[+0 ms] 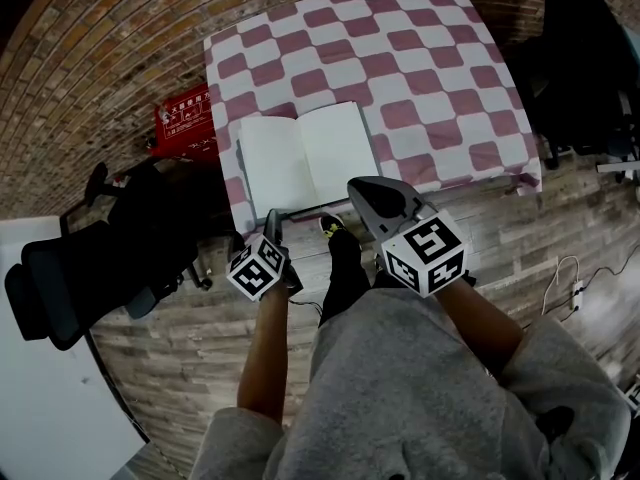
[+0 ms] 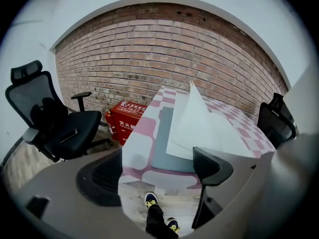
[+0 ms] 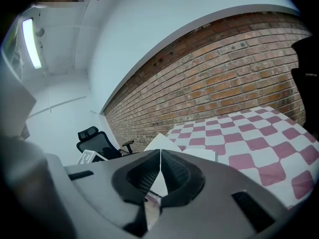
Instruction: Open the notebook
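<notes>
The notebook [image 1: 300,158] lies open, blank white pages up, near the front edge of the table with the pink and white checked cloth [image 1: 430,78]. My left gripper [image 1: 272,220] hovers just off that front edge, below the notebook's left page, jaws open and empty. In the left gripper view the notebook [image 2: 199,126] shows its grey cover flat and some pages standing up beyond the left gripper [image 2: 157,171]. My right gripper [image 1: 368,193] is shut with nothing in it, at the notebook's lower right corner. Its closed jaws partly hide the white pages [image 3: 158,142] behind the right gripper [image 3: 160,156].
A red box [image 1: 185,118] sits on the floor left of the table. A black office chair [image 1: 70,278] stands at the left and another black chair [image 1: 580,58] at the right. A white cable [image 1: 570,268] lies on the wooden floor. The person's shoe [image 1: 332,226] is under the table edge.
</notes>
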`<action>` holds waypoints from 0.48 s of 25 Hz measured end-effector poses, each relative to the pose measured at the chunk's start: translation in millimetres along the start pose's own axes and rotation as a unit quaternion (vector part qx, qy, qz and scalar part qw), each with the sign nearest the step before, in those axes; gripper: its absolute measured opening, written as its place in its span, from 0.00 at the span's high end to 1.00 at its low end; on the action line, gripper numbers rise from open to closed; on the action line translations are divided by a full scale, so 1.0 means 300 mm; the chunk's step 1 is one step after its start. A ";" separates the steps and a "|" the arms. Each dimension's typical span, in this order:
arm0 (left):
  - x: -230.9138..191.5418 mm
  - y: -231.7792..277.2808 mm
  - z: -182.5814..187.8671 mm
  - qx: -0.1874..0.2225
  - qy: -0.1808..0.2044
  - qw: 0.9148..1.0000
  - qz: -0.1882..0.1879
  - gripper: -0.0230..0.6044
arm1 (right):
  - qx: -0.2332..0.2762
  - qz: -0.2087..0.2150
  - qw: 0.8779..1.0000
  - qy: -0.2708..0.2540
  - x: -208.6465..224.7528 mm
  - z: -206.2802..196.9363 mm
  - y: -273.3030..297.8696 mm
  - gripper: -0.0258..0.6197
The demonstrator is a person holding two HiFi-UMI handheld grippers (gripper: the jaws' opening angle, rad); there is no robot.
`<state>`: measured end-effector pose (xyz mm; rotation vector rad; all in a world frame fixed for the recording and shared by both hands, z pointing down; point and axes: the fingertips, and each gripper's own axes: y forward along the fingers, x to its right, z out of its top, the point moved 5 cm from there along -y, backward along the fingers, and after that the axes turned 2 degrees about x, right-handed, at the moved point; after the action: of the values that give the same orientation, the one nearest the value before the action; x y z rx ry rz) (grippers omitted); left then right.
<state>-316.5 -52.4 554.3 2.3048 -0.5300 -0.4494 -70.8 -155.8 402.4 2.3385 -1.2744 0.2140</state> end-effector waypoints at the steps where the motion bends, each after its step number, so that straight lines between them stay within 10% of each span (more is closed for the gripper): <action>1: -0.004 0.001 -0.003 -0.005 0.001 1.000 0.005 0.27 | -0.001 -0.001 1.000 0.000 0.001 -0.002 0.000 0.92; 8: -0.022 -0.005 0.007 -0.004 -0.004 1.000 0.028 0.29 | -0.011 -0.002 1.000 0.001 0.008 -0.025 0.022 0.92; 12: -0.047 -0.033 0.052 0.028 -0.003 0.998 0.060 0.90 | -0.012 -0.006 1.000 0.002 0.018 -0.030 0.021 0.92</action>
<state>-333.5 -47.8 539.0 2.3095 -0.6889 -0.3885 -72.0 -158.6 414.3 2.3224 -1.2543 0.1990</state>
